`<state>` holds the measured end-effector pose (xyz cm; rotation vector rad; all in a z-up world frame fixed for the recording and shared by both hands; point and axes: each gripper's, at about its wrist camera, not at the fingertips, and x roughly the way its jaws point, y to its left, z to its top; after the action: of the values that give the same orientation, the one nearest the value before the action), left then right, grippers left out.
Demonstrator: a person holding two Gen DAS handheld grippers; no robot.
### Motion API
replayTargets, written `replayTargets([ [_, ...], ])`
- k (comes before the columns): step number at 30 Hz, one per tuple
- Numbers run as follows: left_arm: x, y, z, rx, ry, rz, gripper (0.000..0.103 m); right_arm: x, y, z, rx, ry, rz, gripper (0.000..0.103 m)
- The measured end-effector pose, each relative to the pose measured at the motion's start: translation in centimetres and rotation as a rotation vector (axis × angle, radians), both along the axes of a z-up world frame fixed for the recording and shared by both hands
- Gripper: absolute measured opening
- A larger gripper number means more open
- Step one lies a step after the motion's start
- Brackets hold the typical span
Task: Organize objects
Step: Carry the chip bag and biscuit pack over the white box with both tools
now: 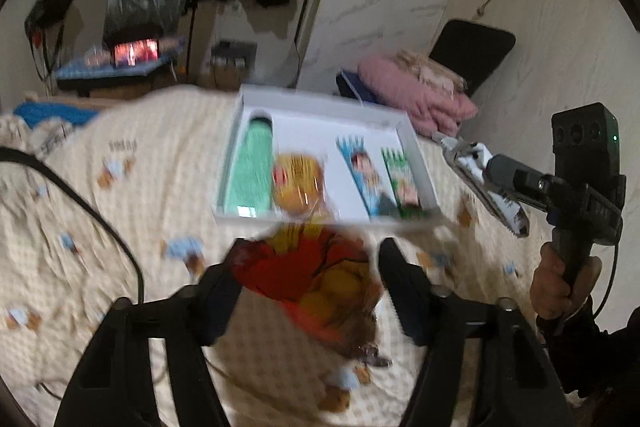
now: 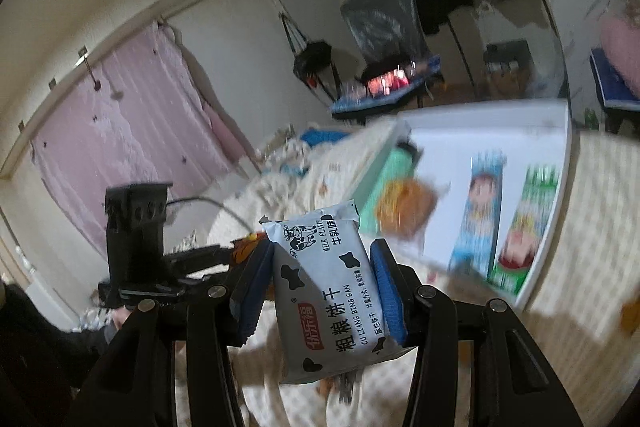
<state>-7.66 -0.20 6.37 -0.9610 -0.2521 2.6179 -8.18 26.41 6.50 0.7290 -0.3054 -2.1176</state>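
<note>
The white cow-print biscuit packet [image 2: 326, 291] is clamped by the right gripper [image 2: 320, 287]; it could slip before the shallow white tray [image 1: 412, 135]. The orange-red snack packet [image 1: 308, 267] sits between the left gripper's [image 1: 312, 283] parted jaws; grip cannot be told.

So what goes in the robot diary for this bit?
left gripper: holding orange snack | right gripper: holding milk biscuit pack | white tray: three packets inside

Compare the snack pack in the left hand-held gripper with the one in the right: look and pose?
The blurred red-and-yellow foil snack packet in the left hand-held gripper reaches over the white tray's near edge. The white cow-spotted milk biscuit packet in the right hand-held gripper is sharp and held clear of the tray. Both are gripped.
</note>
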Motion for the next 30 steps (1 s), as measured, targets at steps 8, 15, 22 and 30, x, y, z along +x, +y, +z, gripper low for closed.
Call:
replayTargets([
  [8,-2.7,-1.4,-0.1,0.01,-0.036,0.022,0.065,-1.8,-0.6,4.4,-0.075,0.107,-0.041,0.051],
  [15,-4.3,-0.6,-7.4,0.007,-0.272,0.001,0.08,-1.4,-1.2,1.6,-0.09,0.089,-0.014,0.051],
  [22,-4.5,2.6,-10.9,-0.158,-0.283,-0.046,0.05,-2.0,-1.4,0.6,-0.051,0.069,-0.023,0.051],
  [30,-3.4,0.4,-7.2,-0.046,-0.222,-0.037,0.048,-2.4,-0.5,0.5,-0.072,0.048,-0.045,0.051],
])
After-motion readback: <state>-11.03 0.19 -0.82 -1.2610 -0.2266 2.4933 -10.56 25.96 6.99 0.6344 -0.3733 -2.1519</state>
